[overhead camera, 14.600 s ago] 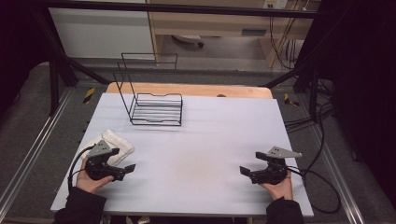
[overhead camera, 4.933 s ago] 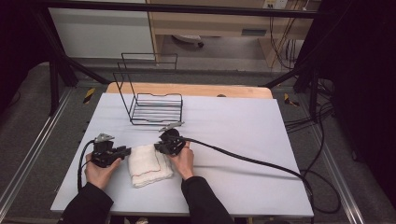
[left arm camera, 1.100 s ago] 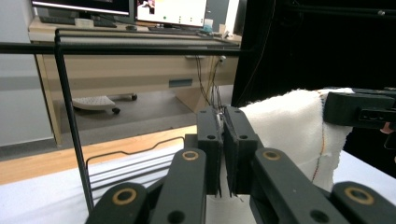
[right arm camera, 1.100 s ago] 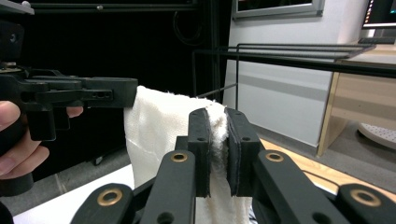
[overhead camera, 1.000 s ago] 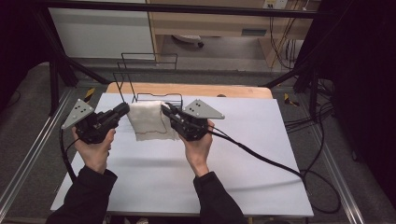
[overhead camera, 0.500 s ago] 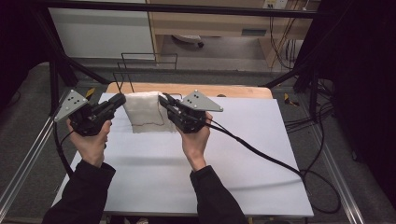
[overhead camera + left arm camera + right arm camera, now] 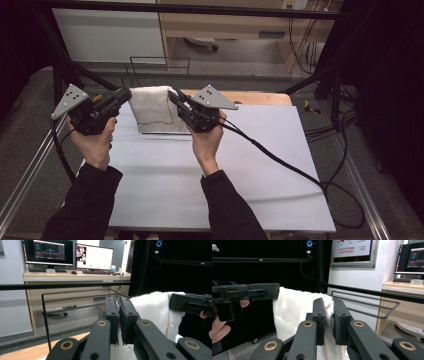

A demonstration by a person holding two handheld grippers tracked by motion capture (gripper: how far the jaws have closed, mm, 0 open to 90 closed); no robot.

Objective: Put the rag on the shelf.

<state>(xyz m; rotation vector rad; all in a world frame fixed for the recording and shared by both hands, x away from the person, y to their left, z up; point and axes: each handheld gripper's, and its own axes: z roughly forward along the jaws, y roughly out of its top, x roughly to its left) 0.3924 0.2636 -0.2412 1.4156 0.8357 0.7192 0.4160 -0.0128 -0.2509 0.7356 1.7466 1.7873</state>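
Note:
A white towel (image 7: 152,110) hangs stretched between my two grippers, lifted off the white table (image 7: 210,175) near its far edge. My left gripper (image 7: 127,95) is shut on the towel's upper left corner, and my right gripper (image 7: 173,95) is shut on its upper right corner. Cloth sits pinched between the jaws of the left gripper (image 7: 119,315), and the rest of the towel (image 7: 155,312) runs off to the right gripper (image 7: 192,305). The right gripper (image 7: 328,315) likewise clamps the towel (image 7: 294,312), with the left gripper (image 7: 244,295) beyond it.
A black wire rack (image 7: 160,65) stands at the table's far side, partly behind the towel; its bars (image 7: 75,295) (image 7: 372,302) lie just ahead of both grippers. A cable (image 7: 280,160) trails from the right gripper across the table. Desks with monitors (image 7: 92,257) stand beyond.
Both hands have lifted the towel higher and carried it toward the rack at the far edge. The grips on its corners have not changed.

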